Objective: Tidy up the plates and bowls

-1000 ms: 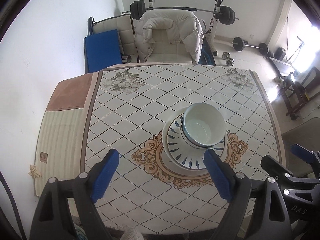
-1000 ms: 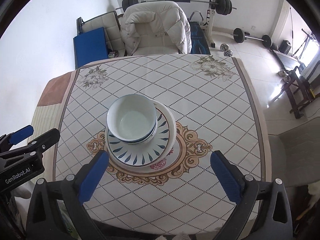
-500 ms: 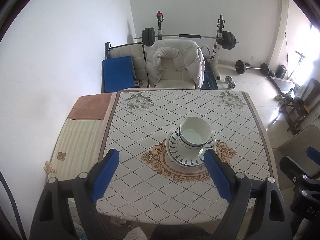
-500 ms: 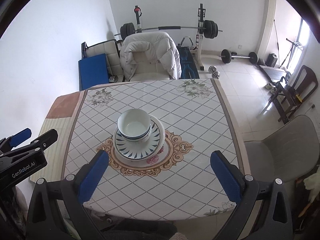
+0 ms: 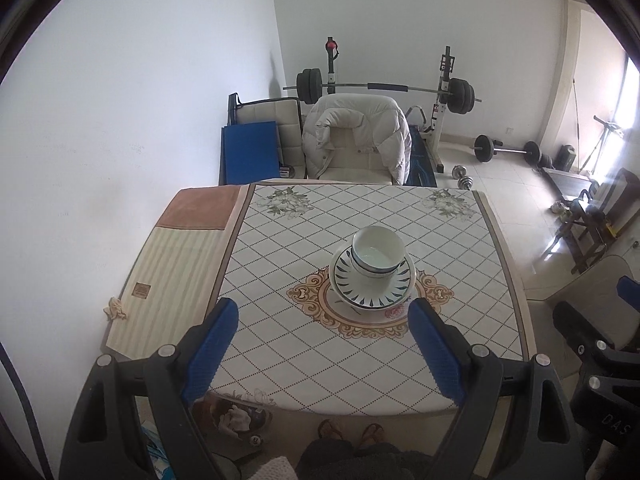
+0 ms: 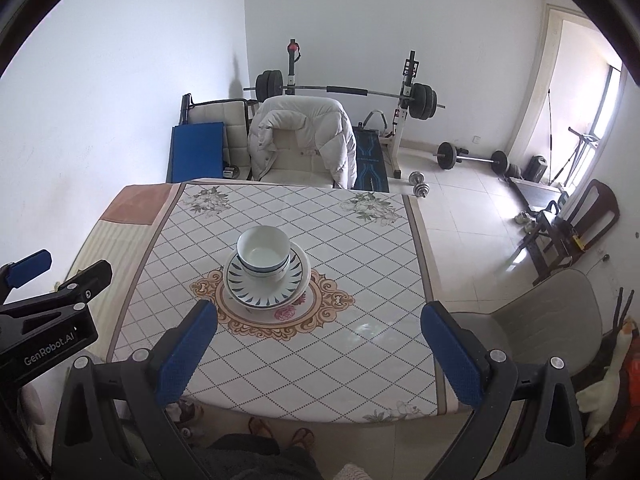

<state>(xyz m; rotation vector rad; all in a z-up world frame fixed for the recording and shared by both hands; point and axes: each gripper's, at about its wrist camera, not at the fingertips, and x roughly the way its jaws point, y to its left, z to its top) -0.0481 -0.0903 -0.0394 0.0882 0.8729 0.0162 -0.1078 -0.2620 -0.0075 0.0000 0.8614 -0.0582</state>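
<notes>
White bowls with blue rims point(image 5: 378, 255) point(image 6: 263, 252) sit nested on stacked plates, the top one with a blue leaf pattern point(image 5: 374, 284) point(image 6: 267, 282), at the centre medallion of the table point(image 5: 304, 356) point(image 6: 320, 368). My left gripper point(image 5: 324, 350) hangs high above the table's near edge, open, with nothing between its blue pads. The right gripper point(image 6: 320, 354) is likewise open and empty, well back from the stack. In the right wrist view the left gripper's body shows at the left edge.
A chair with a white padded jacket point(image 5: 356, 136) stands behind the table. A barbell rack point(image 6: 344, 92), dumbbells point(image 6: 418, 184) and a blue mat point(image 5: 250, 152) lie beyond. A grey chair point(image 6: 540, 320) stands to the right. A person's sandalled feet point(image 5: 348, 432) show below the near edge.
Both grippers have drawn up and back from the stack of plates and bowls, which now looks smaller and farther. The jaws stayed open. The stack has not moved.
</notes>
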